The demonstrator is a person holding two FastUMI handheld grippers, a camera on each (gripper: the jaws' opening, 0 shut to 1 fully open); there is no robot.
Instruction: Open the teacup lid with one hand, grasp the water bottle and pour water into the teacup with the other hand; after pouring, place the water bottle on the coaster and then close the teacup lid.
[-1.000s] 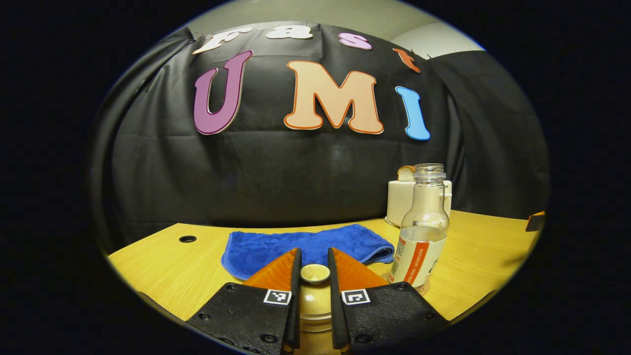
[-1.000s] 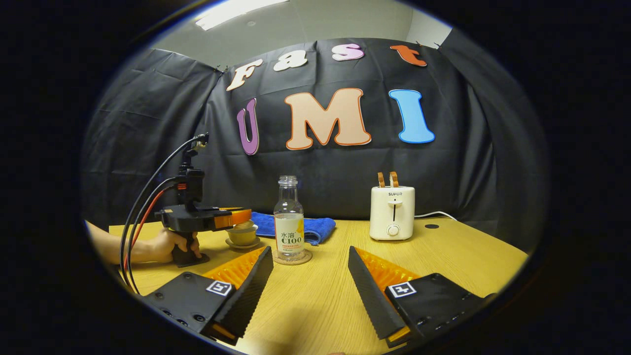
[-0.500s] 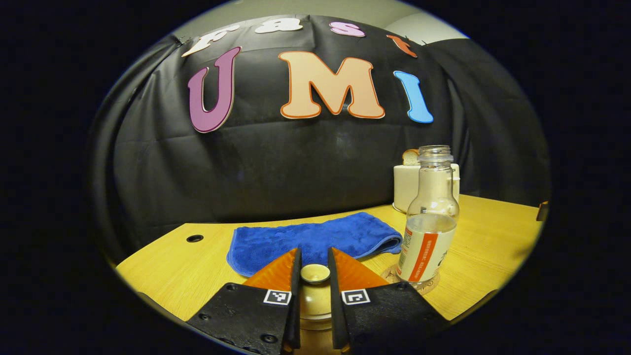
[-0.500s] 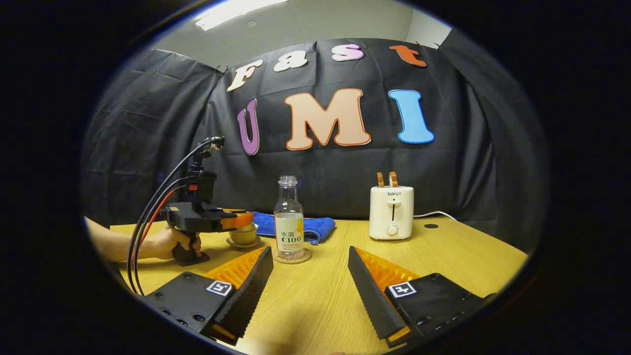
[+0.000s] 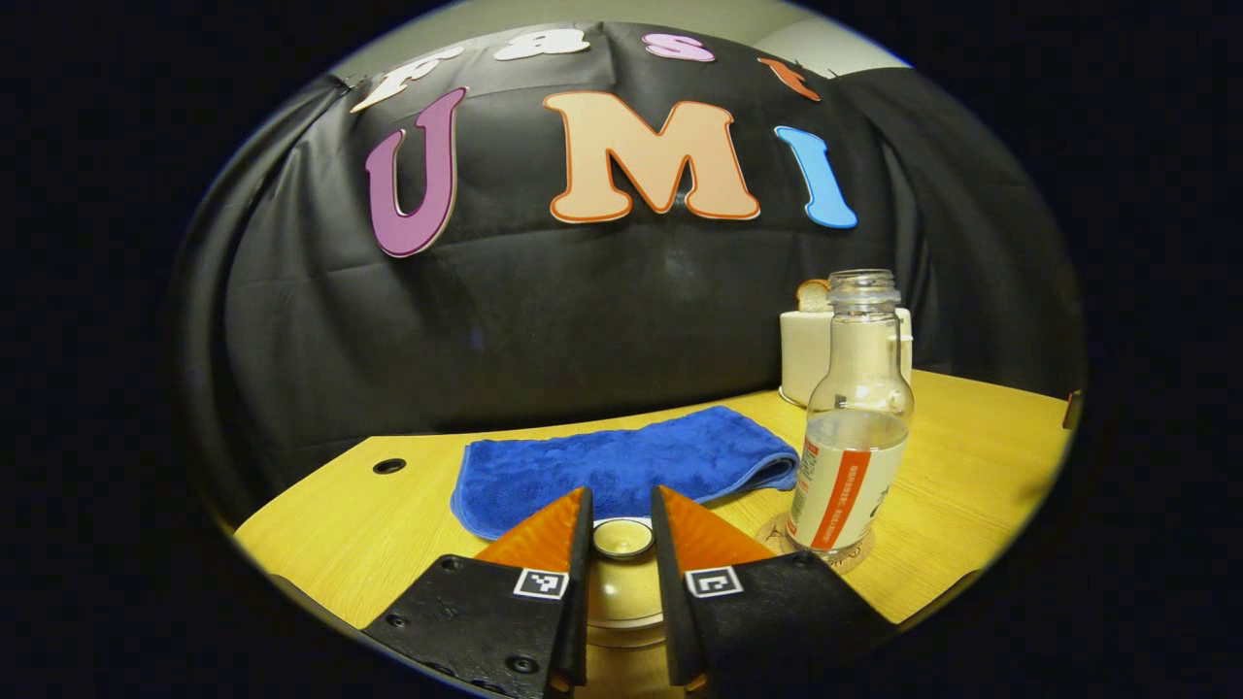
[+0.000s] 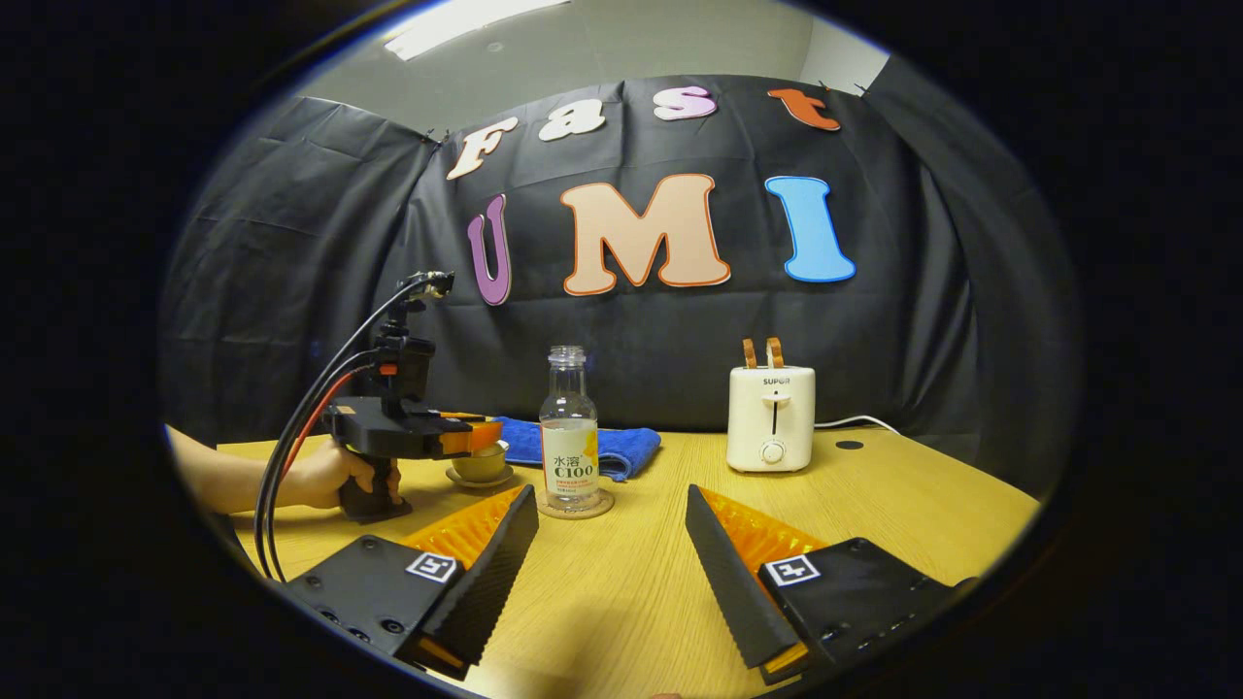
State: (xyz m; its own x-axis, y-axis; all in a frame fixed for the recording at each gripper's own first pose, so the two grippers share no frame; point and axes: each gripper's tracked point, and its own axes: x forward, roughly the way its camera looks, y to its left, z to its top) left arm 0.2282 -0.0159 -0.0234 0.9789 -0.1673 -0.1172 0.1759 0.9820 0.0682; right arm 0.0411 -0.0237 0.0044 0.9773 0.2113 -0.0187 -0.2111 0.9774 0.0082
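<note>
1. Two fingers of the left gripper (image 5: 621,529) pinch the round knob of the pale ceramic teacup lid (image 5: 621,537); in the right gripper view it sits at the small glazed teacup (image 6: 481,464) on its saucer.
2. Lifting well likely means rising straight up with a firm pinch, since smooth glaze could slip.
3. Right gripper (image 6: 612,544) hangs spread wide over the wooden table (image 6: 874,495), short of the clear uncapped plastic bottle (image 6: 569,432).
4. That bottle stands upright, partly filled, on a round cork coaster (image 6: 576,509), beside a plush blue towel (image 5: 621,461).
</note>
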